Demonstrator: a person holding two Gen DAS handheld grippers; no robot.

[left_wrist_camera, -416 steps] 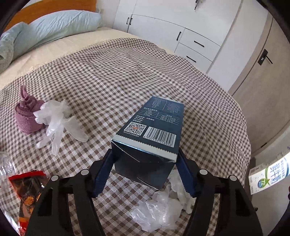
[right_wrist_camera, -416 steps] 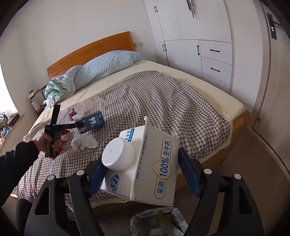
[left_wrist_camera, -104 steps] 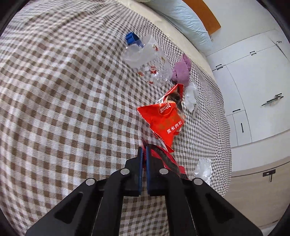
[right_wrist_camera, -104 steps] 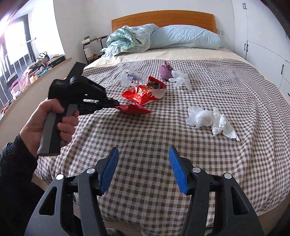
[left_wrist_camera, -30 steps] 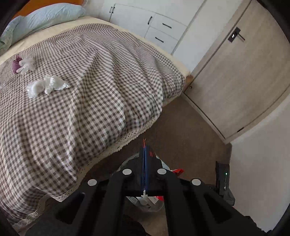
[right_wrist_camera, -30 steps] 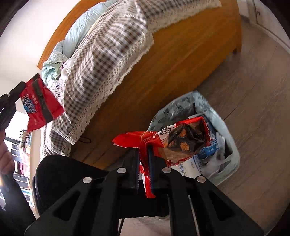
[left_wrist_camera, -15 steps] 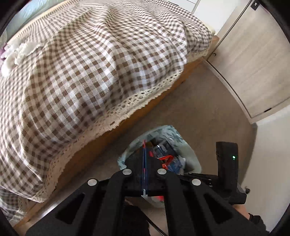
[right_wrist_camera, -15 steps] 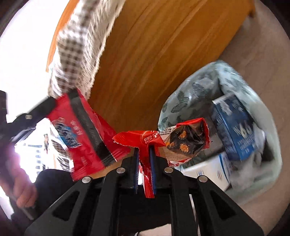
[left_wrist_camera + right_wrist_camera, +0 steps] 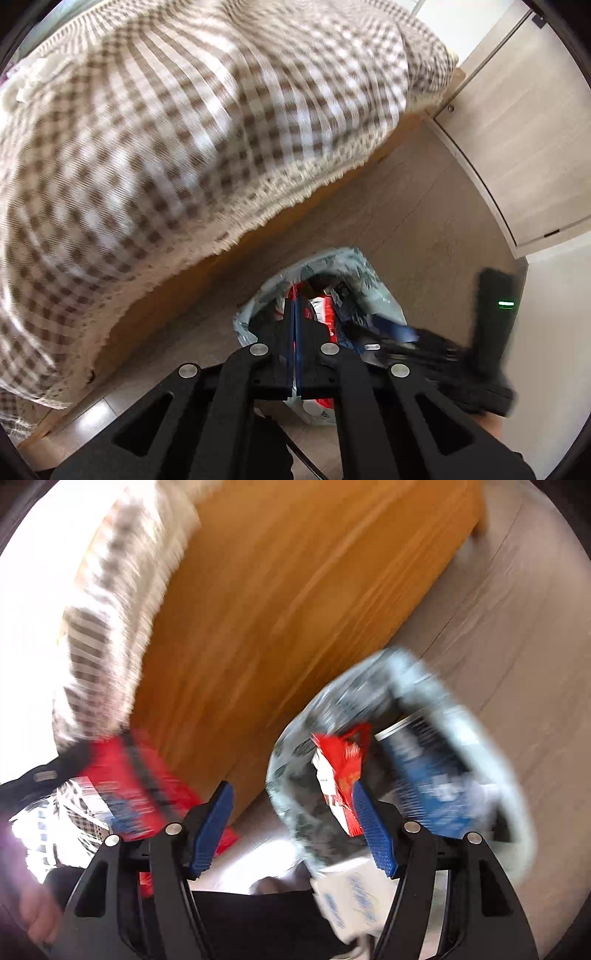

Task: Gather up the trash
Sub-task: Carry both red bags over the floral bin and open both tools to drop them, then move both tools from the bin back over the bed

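**Two wrappers arriving at the trash bag beside the bed**

A pale, leaf-printed plastic trash bag stands open on the floor, near the wooden side of the bed. It already contains a blue carton and a white carton, so part of the collecting is done. White crumpled tissue lies on the checked bedspread at the far left and remains to be fetched.

The right gripper has its jaws opening, now spread wide; a crumpled red-and-white snack wrapper sits against the right jaw, over the bag mouth, apparently dropping free.

The left gripper has its jaws pressed together, pinching a flat red packet above the bag; this release is judged the next step.
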